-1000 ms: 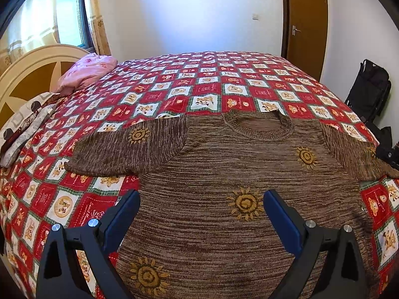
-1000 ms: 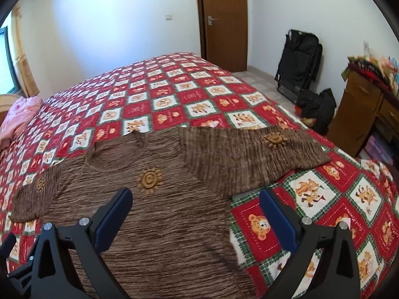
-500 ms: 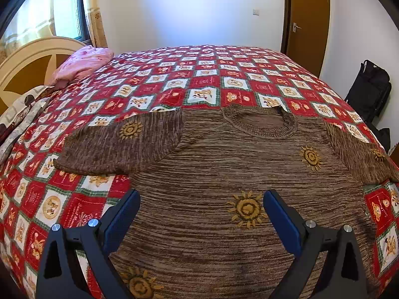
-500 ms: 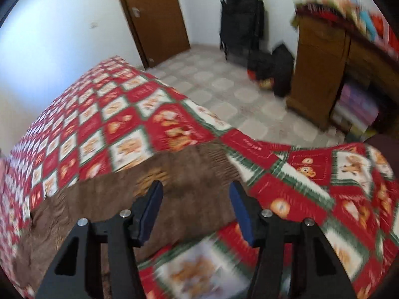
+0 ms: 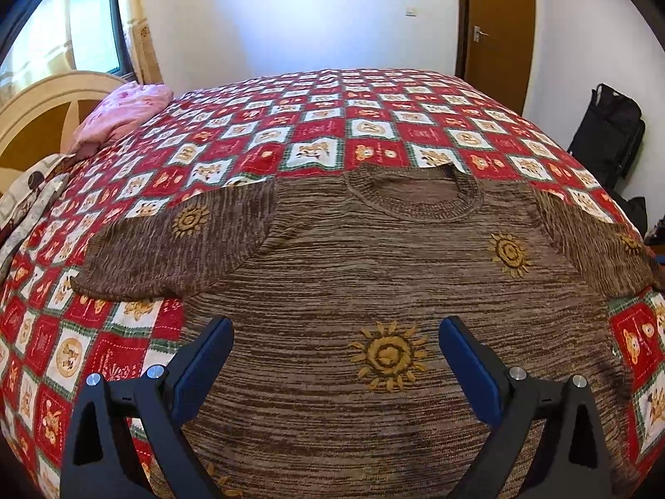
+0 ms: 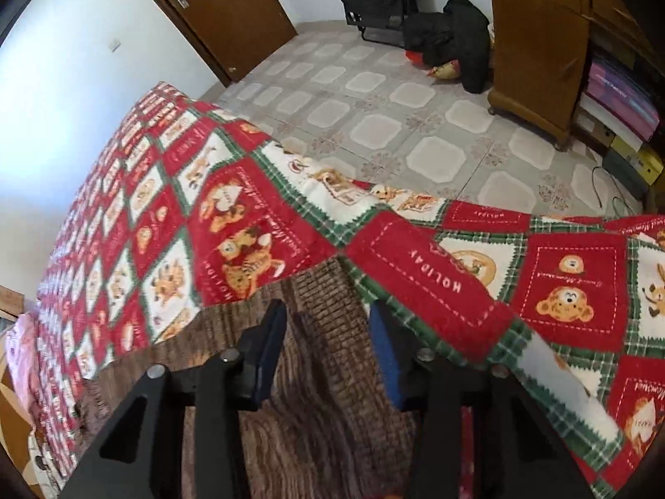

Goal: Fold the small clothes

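A sweater (image 5: 374, 274) lies flat on the bed (image 5: 324, 124), neck toward the far edge, with a pillow (image 5: 124, 112) at the bed's far-left corner.

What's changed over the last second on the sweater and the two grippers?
The right gripper swung down to the sweater's right sleeve cuff and narrowed its jaws around it, not yet shut. The left gripper stayed wide open above the sweater, which lies flat as before.

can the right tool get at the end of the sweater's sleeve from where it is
Probably yes: the right tool is open, its fingers straddling the sleeve cuff on the quilt, with nothing between them.
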### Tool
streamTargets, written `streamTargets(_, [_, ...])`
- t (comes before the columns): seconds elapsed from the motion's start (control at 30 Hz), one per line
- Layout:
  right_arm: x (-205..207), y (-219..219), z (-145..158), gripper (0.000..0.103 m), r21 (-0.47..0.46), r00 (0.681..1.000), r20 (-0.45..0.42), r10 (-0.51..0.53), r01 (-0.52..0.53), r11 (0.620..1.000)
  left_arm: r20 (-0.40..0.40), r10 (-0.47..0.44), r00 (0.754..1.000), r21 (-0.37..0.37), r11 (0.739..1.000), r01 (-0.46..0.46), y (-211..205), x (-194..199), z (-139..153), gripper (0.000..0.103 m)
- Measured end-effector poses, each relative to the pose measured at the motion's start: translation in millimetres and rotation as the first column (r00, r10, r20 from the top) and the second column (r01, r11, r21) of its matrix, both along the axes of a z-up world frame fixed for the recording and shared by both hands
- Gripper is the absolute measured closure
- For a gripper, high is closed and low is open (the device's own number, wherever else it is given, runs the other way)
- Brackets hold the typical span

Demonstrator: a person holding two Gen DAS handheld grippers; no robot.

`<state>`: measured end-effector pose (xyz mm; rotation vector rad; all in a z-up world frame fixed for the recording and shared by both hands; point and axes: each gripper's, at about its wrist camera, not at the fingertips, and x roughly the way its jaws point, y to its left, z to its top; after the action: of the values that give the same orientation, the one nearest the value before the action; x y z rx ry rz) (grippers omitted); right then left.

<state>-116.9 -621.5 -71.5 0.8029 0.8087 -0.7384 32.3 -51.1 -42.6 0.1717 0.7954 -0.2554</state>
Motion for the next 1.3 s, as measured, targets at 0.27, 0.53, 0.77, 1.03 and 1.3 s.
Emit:
streamTargets(0.27, [15.7,6.1,-7.6,0.071,-0.122,0.982,-0.155,0.107,-0.127,0.984,-0.025,-0.004,1.0,0.004,1.0,0.004,-8.6,2.1,-6.7,0.004])
streamTargets(0.53, [6.8,16.0,17.1,0.093,-0.128,0.989,-0.076,0.13,-0.139,0.982,-0.026,0.011,1.0,-0.01,1.0,-0.011,-2.2,3.1,-8.4,0.004])
streamTargets(0.77, [17.2,59.4,55.8,0.093,-0.23,0.989,-0.027,0.148,-0.15,0.961,-0.034,0.018,0.999,-0.046,0.999,-0.02,6.6,3.6,-5.5,0.004])
streamTargets(1.03, [59.1,150.2,79.1,0.093,-0.266,0.942,0.004,0.335,-0.322,0.908,-0.007,0.008,1.0,-0.046,0.999,-0.008,7.1,1.6,-2.0,0.004])
streamTargets(1.3, [120.1,242.5,50.9,0.093,-0.17,0.851,0.031,0.525,-0.513,0.841,0.019,0.012,1.0,-0.036,0.999,-0.011,14.7,7.7,-5.6,0.004])
